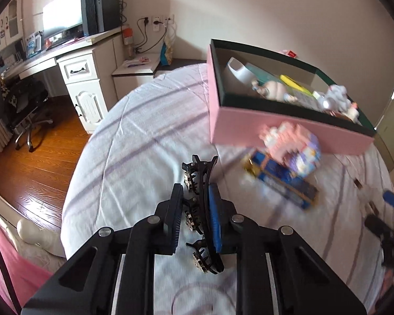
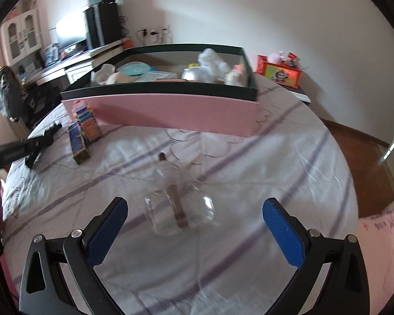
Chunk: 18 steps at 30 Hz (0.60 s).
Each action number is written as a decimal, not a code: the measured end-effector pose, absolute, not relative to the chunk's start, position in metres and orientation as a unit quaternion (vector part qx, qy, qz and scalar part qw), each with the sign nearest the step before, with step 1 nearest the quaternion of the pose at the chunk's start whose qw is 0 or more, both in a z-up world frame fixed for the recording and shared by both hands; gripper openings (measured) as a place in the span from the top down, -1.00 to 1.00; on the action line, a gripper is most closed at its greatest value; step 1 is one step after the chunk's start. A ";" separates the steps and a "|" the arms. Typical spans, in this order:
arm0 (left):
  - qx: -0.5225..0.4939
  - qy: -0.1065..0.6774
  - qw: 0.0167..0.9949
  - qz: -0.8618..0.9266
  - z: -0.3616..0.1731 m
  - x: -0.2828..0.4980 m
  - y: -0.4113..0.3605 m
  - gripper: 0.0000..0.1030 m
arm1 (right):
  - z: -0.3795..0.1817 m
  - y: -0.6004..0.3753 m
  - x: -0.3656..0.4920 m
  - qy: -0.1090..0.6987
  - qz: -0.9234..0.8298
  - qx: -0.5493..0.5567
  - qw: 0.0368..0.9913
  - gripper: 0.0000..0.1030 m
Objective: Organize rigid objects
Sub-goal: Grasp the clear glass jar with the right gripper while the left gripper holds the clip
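A: What is gripped by the left gripper (image 1: 195,210), and how is it lying?

B: A black hair claw clip (image 1: 201,210) is pinched between the closed fingers. Its long axis is seen running along the fingers, from near the camera out past the tips, with its teeth turned toward the left finger.

A: Where is it to be taken?

B: Most likely to the pink box (image 1: 275,120), which is seen ahead and to the right of the left gripper, resting on the bed (image 1: 134,136). Its dark rim faces upward and several items are already held inside. The near corner of the box is the edge to be cleared, so a lift over the rim is called for.

A: Is anything found in the way?

B: A blurred cluster of small colourful boxes (image 1: 283,165) is seen just before the pink wall, to the right of the clip. Open bedding is left to the front and left.

A: And the right gripper (image 2: 194,233)?

B: Its fingers are spread wide and nothing is held. A clear glass jar (image 2: 178,204) is lying on the bed between and just beyond the tips, apparently untouched, its length pointing away from the camera toward the box. That jar is nearer the right hand than the left. Free bedding is seen on both sides of it, and the bed's edge is well off to the right.
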State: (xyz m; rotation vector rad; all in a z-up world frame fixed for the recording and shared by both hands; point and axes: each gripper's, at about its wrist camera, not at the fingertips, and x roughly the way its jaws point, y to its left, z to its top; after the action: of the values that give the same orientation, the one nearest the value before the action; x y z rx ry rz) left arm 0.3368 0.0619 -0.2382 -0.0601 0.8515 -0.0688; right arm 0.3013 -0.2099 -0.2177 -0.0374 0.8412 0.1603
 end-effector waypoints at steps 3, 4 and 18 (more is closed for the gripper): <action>-0.037 0.409 0.911 -0.046 -0.239 0.315 0.064 0.64 | -0.222 -0.205 0.309 0.417 0.086 -0.024 0.904 -0.14; -0.039 0.408 0.911 -0.050 -0.238 0.310 0.064 0.63 | -0.223 -0.204 0.309 0.419 0.086 -0.027 0.904 -0.07; -0.024 0.379 0.917 -0.120 -0.223 0.263 0.016 0.63 | -0.212 -0.205 0.269 0.383 0.105 0.018 0.918 -0.02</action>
State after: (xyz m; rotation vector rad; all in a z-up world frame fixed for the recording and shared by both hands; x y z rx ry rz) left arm 0.2626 0.0157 -0.2234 -0.0484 0.7798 -0.2469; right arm 0.2689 -0.2047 -0.2122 0.0378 0.7870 0.2169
